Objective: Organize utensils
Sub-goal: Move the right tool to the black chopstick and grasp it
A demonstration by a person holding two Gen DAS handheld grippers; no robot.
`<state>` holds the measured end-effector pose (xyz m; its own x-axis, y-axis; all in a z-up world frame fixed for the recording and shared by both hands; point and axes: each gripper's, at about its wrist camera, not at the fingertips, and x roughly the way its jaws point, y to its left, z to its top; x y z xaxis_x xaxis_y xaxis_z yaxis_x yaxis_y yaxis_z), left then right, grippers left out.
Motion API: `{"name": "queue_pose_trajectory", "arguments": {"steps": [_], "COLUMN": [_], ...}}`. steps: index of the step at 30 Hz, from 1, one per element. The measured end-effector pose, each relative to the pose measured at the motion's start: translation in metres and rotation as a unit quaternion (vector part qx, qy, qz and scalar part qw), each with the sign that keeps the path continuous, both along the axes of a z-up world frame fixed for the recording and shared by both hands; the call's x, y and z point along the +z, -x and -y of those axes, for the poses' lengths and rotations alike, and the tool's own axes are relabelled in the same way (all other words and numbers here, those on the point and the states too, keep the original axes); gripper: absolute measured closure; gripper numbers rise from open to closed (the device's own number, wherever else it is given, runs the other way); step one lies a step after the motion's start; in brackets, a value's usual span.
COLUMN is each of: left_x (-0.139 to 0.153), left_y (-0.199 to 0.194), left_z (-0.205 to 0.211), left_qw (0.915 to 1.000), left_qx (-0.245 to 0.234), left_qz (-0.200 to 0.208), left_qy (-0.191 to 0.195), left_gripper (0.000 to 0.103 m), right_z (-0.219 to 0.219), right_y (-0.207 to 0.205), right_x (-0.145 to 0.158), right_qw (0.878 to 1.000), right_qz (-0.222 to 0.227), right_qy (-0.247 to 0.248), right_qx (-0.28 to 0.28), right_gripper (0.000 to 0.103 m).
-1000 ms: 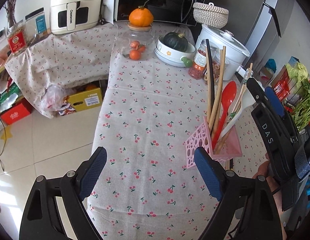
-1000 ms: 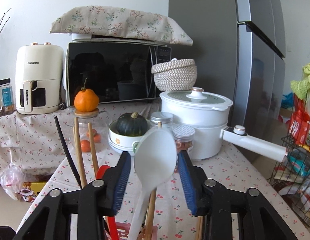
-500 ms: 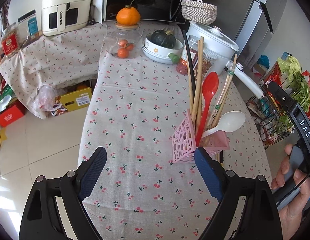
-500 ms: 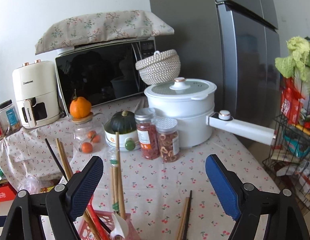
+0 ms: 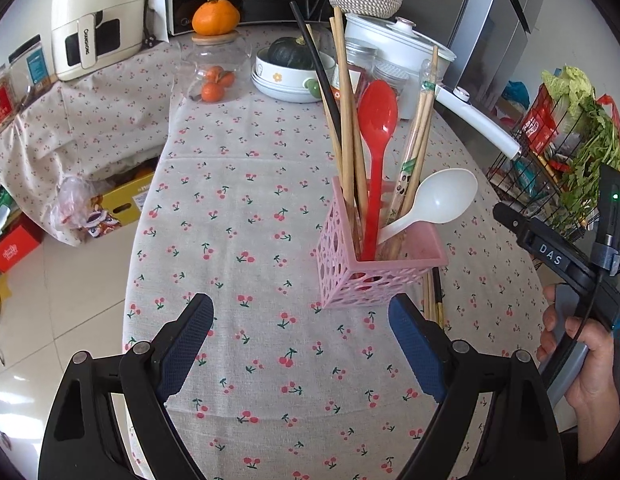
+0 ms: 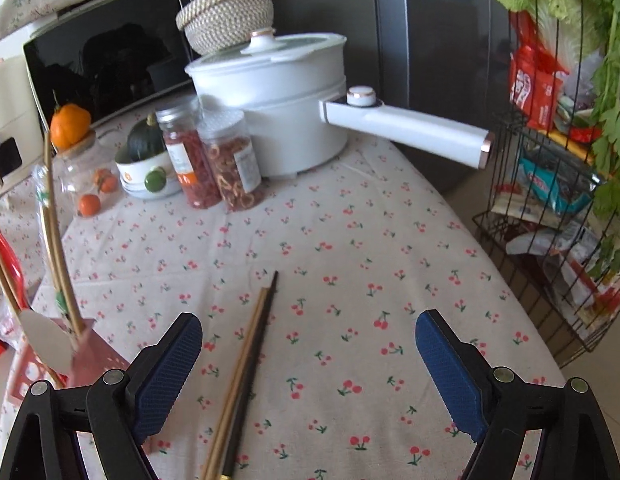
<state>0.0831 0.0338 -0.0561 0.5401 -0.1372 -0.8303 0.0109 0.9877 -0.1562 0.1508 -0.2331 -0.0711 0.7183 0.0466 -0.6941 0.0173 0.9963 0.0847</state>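
A pink perforated utensil holder [image 5: 374, 264] stands on the cherry-print tablecloth [image 5: 245, 216]. It holds a red spoon [image 5: 376, 128], a white spoon [image 5: 438, 200] leaning right, wooden chopsticks [image 5: 344, 100] and a black chopstick [image 5: 318, 76]. My left gripper [image 5: 301, 340] is open and empty, just in front of the holder. My right gripper [image 6: 310, 364] is open and empty above a wooden and a black chopstick [image 6: 245, 364] lying on the cloth. The holder's edge [image 6: 29, 364] and the white spoon [image 6: 45, 340] show at the left of the right wrist view.
A white pot [image 6: 277, 92] with a long handle [image 6: 406, 128], two spice jars [image 6: 209, 164], a bowl with a squash [image 5: 289, 68] and a jar of oranges [image 5: 213, 68] stand at the back. A wire basket of groceries [image 6: 566, 184] stands right of the table.
My right gripper let go of the white spoon, which now leans in the holder, opened wide, and pulled back to the right over the loose chopsticks. My left gripper moved nearer the holder.
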Motion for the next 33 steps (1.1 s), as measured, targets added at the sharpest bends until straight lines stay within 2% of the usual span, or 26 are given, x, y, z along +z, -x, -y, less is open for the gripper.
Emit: {"name": "queue_pose_trajectory", "arguments": {"steps": [4, 7, 11, 15, 17, 20, 23, 26, 30, 31, 32, 33], "left_x": [-0.004, -0.004, -0.004, -0.005, -0.005, -0.003, -0.002, 0.000, 0.003, 0.003, 0.003, 0.003], "left_y": [0.000, 0.001, 0.002, 0.004, 0.006, 0.009, 0.011, 0.013, 0.020, 0.021, 0.023, 0.024], "left_z": [0.007, 0.012, 0.017, 0.021, 0.023, 0.028, 0.032, 0.035, 0.043, 0.045, 0.047, 0.049], "left_qw": [0.9999, 0.9999, 0.9996, 0.9991, 0.9989, 0.9982, 0.9976, 0.9973, 0.9958, 0.9954, 0.9950, 0.9946], "left_qx": [-0.010, -0.016, -0.027, -0.041, -0.046, -0.058, -0.067, -0.072, -0.089, -0.093, -0.096, -0.100], "left_qz": [-0.005, -0.006, -0.005, -0.005, -0.004, 0.005, 0.009, 0.009, 0.018, 0.021, 0.023, 0.024], "left_qy": [0.002, 0.004, 0.006, 0.004, 0.001, -0.010, -0.017, -0.010, -0.007, -0.010, -0.014, -0.017], "left_gripper": [0.012, 0.012, 0.012, 0.012, 0.012, 0.012, 0.012, 0.012, 0.012, 0.012, 0.012, 0.012], "right_z": [-0.004, -0.007, -0.013, -0.021, -0.022, -0.019, -0.020, -0.030, -0.033, -0.037, -0.041, -0.042], "right_y": [-0.019, -0.029, -0.040, -0.048, -0.049, -0.054, -0.056, -0.054, -0.054, -0.053, -0.052, -0.052], "right_x": [-0.035, -0.053, -0.067, -0.079, -0.079, -0.079, -0.077, -0.076, -0.076, -0.077, -0.077, -0.076], "right_qw": [0.998, 0.995, 0.994, 0.990, 0.990, 0.990, 0.988, 0.987, 0.985, 0.984, 0.983, 0.983], "right_qz": [-0.061, -0.089, -0.098, -0.109, -0.106, -0.124, -0.145, -0.150, -0.164, -0.166, -0.164, -0.163], "right_qy": [-0.007, -0.009, 0.024, 0.060, 0.058, 0.045, 0.015, 0.026, 0.021, 0.033, 0.059, 0.056], "right_qx": [0.033, 0.041, 0.048, 0.066, 0.069, 0.054, 0.041, 0.060, 0.051, 0.053, 0.055, 0.067], "right_gripper": [0.013, 0.013, 0.013, 0.020, 0.021, 0.022, 0.032, 0.041, 0.051, 0.052, 0.062, 0.085]}}
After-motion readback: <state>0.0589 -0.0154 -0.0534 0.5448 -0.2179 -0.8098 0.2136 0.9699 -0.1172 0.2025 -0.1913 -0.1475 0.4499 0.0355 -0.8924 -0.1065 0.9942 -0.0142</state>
